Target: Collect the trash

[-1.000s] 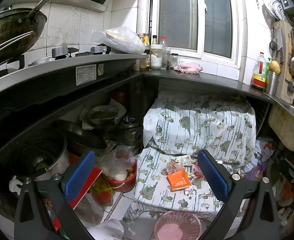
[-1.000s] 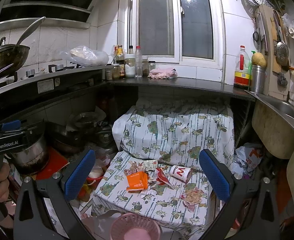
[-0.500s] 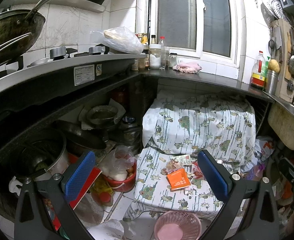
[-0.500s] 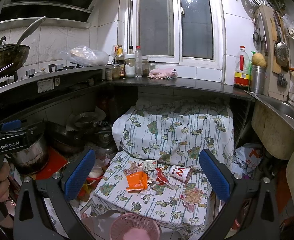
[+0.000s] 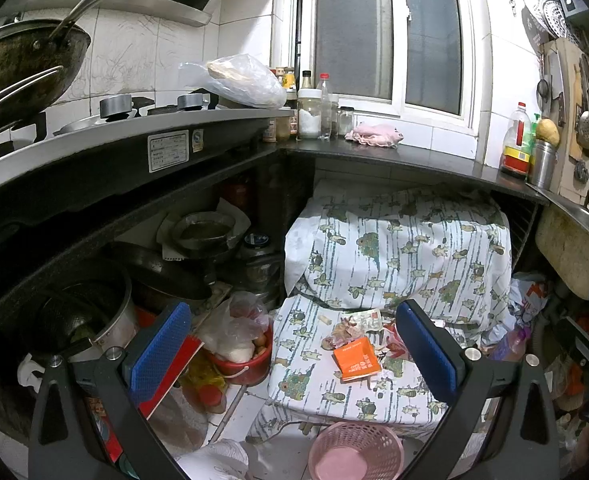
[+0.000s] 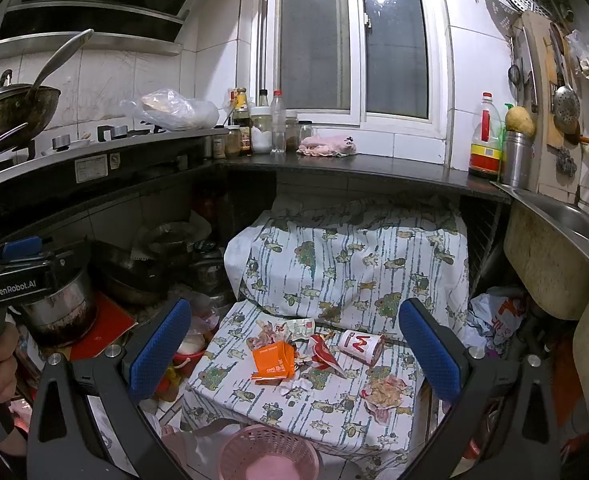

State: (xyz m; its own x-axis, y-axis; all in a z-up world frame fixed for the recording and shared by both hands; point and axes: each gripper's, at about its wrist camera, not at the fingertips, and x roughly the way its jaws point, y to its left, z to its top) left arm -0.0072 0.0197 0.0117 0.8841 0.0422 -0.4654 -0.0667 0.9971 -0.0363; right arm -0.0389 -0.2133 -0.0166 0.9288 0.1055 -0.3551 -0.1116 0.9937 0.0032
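Note:
Trash lies on a low seat covered with a patterned cloth (image 6: 326, 400): an orange carton (image 6: 272, 362), a red wrapper (image 6: 326, 354), a white cup with a red M (image 6: 360, 346) on its side, crumpled paper (image 6: 382, 394). The orange carton (image 5: 356, 360) also shows in the left wrist view. A pink mesh basket (image 6: 268, 456) stands on the floor in front of the seat and also shows in the left wrist view (image 5: 354, 454). My left gripper (image 5: 294, 354) and my right gripper (image 6: 294, 352) are both open and empty, held well above and short of the trash.
Pots and pans (image 5: 94, 312) crowd the shelf under the stove counter (image 5: 134, 140) on the left. A red bucket (image 5: 242, 360) with a plastic bag sits beside the seat. A sink (image 6: 566, 216) is on the right, with bags (image 6: 494, 316) below it.

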